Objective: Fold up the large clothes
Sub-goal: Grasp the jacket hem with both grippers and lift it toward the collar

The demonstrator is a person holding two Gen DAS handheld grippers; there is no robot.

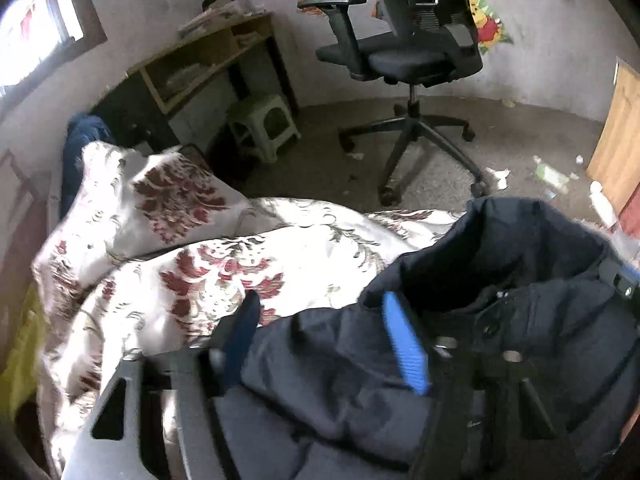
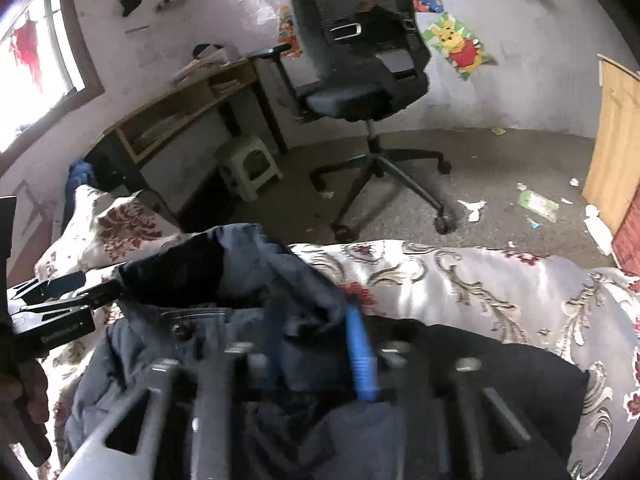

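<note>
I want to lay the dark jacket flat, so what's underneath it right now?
The dark jacket lies on a white floral bedspread with red motifs, which shows around it in both views. Anything under the jacket's middle is covered, so I cannot tell.

Daylight from window (image 1: 38,36) far left, blown out white. Glare on bedspread (image 1: 224,276). Near tool parts motion-blurred, both views. Fisheye bending, dark vignette at edges. Floor dimmer.

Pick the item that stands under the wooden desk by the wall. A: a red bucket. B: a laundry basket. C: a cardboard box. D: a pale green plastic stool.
D: a pale green stool with a cut-out side stands on the floor beneath the desk, left of the office chair.
</note>
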